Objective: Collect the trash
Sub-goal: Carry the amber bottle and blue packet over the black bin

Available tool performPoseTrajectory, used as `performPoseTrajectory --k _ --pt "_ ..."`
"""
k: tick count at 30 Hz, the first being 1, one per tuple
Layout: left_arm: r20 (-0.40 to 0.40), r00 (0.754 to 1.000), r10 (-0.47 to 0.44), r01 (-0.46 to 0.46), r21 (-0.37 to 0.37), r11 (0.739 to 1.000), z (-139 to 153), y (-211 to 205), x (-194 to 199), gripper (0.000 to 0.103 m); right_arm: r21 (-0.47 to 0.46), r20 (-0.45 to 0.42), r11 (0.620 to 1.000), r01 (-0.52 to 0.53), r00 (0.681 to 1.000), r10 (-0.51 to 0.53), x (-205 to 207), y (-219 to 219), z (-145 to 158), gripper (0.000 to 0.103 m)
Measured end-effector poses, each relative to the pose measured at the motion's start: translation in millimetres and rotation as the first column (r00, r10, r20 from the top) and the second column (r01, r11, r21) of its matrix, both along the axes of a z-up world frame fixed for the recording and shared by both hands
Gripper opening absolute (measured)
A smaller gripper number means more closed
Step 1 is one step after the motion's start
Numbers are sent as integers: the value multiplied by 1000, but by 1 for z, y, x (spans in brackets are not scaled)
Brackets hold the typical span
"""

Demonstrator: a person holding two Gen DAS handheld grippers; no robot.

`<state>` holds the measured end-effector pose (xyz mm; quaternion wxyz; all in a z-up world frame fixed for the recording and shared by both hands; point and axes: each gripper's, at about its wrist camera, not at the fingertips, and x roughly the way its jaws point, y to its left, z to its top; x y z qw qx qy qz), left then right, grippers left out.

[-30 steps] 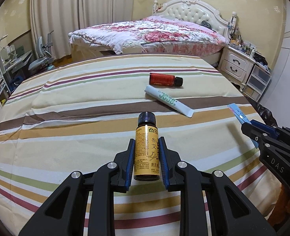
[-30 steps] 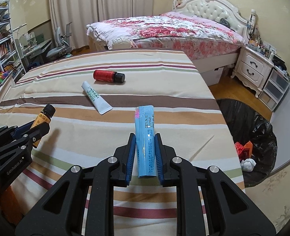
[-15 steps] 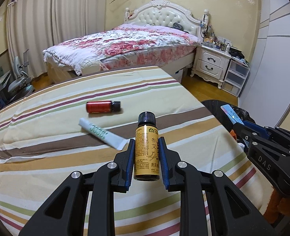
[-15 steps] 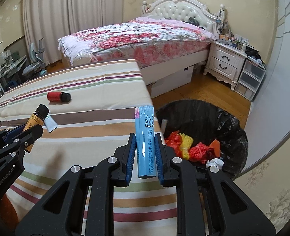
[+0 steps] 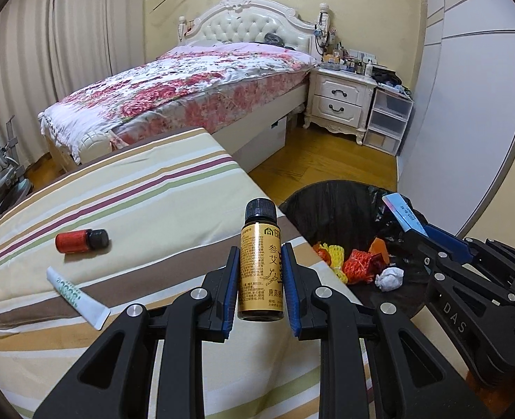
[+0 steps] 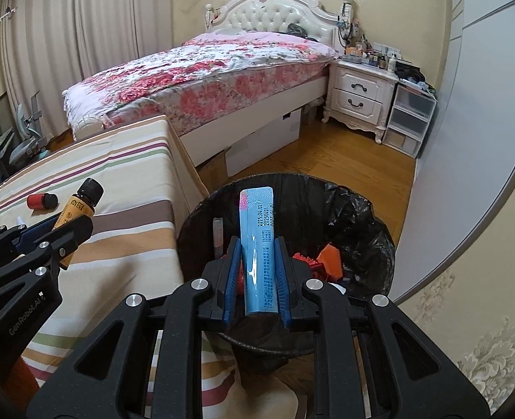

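Note:
My left gripper [image 5: 260, 262] is shut on a gold-labelled bottle [image 5: 260, 272] with a black cap, held upright over the striped table [image 5: 145, 209] near its right edge. My right gripper [image 6: 256, 258] is shut on a blue flat packet [image 6: 258, 248] and holds it above the black-bagged trash bin [image 6: 358, 216]. The bin [image 5: 331, 206] holds red, orange and white scraps. A red bottle [image 5: 81, 240] and a white tube [image 5: 77, 296] lie on the table. The right gripper with the packet [image 5: 402, 211] shows at the right of the left wrist view.
A bed with a floral quilt [image 5: 194, 83] stands behind the table. A white nightstand [image 5: 341, 101] and plastic drawers [image 5: 386, 122] stand at the back right. Wooden floor [image 6: 327, 150] lies between bed, bin and a pale wall panel [image 6: 467, 139].
Both grippers have swung right with their loads. The right gripper went from over the table to over the trash bin; the left now sits near the table's right edge.

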<state>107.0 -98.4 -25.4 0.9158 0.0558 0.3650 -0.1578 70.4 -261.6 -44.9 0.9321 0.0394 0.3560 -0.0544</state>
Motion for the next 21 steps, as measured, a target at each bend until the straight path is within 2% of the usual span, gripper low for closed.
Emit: performPoseTrajectory --k 21 --pt "-47 999 -21 24 67 997 -24 -55 37 25 30 -13 996 88 996 -87 25 -43 -13 20"
